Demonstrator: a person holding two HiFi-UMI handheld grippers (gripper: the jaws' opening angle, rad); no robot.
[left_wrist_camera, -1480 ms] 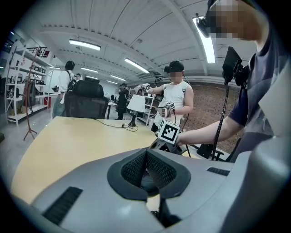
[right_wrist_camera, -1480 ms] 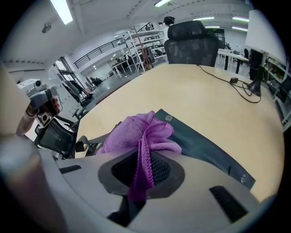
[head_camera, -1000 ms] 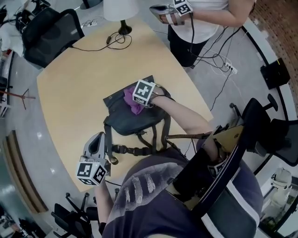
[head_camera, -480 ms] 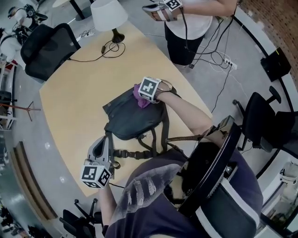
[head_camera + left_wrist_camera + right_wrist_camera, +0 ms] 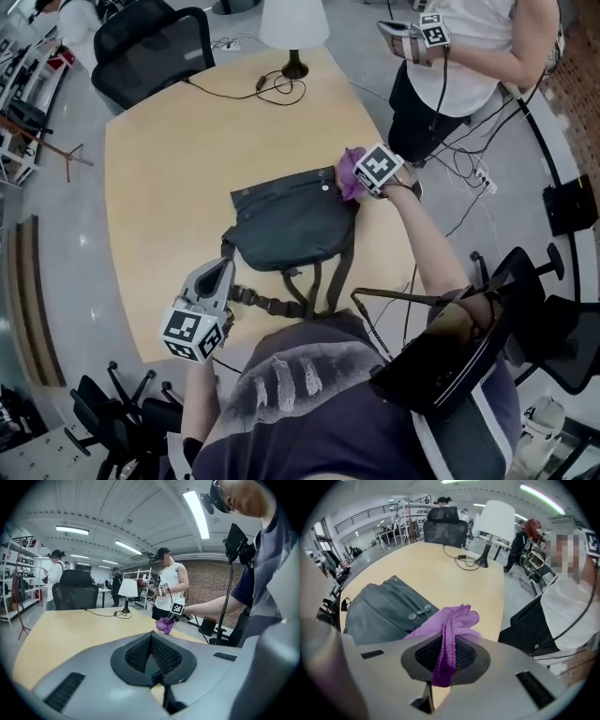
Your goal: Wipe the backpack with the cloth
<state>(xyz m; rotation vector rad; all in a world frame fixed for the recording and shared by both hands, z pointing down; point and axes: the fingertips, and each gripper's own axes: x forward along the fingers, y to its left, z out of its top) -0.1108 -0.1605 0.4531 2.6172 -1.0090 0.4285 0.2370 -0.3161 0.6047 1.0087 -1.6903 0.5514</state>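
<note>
Setting: workshop with a tan table (image 5: 159, 187); a lamp (image 5: 292, 23) and a black chair (image 5: 155, 42) at the top of the head view, a standing person (image 5: 469, 47) at the upper right.
Backpack: the dark grey backpack (image 5: 291, 230) lies flat at the middle of the table, its straps (image 5: 267, 302) trailing toward the lower edge of the frame.
Right claw: the right claw (image 5: 361, 180) is clamped on the purple cloth (image 5: 349, 173); in its own view a fold runs down between the pads and the rest bunches out past the tips.
Left claw: the left claw (image 5: 225, 267) sits at the lower left, just beside the straps, tips pointing up the frame. Its own view shows the pads pressed together with nothing visible between them.
Cloth against bag: the bunch rests at the bag's upper right edge, by the metal zip pull, half over bare table. Whether it presses on the fabric cannot be told.
Progress: wiping looks under way, with the cloth at the far end of a pass. No dirt or damp trail shows, so how much is done cannot be judged.
Left to do: probably the broad middle, the left side and the straps, all lying left of and below the right claw.
</note>
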